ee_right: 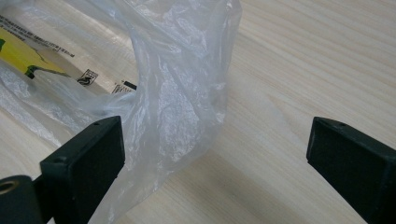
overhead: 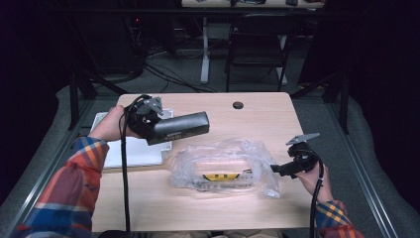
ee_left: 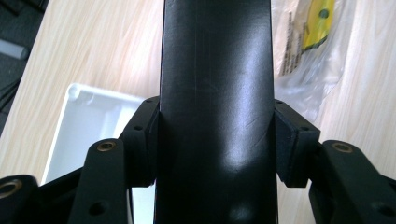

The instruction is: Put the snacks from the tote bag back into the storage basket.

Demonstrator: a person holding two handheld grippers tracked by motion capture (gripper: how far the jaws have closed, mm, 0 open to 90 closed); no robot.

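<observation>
In the high view, the left gripper (overhead: 157, 130) at the left centre of the frame is clamped on one end of a long black case (overhead: 181, 127), which juts out level toward the middle, lifted above the wooden table (overhead: 257, 114) and over the edge of a white tray (overhead: 133, 152). Below and right of it a crumpled clear plastic bag (overhead: 225, 166) lies on the table with a yellow-labelled card inside, and the right gripper (overhead: 278, 169) sits at the bag's right edge. In the left gripper view, the black case (ee_left: 215, 93) runs up the centre of the frame with both pads pressed flat against its sides; its smooth, faintly glossy skin looks stiff and fairly slippery, so a grasp nearer the middle would likely balance it better than this end hold. In the right gripper view, the jaws stand wide apart with nothing pinched; a fold of the plastic bag (ee_right: 182, 93) rises just beside the left pad. The film looks light, limp and slick, best pinched at a bunched edge.
</observation>
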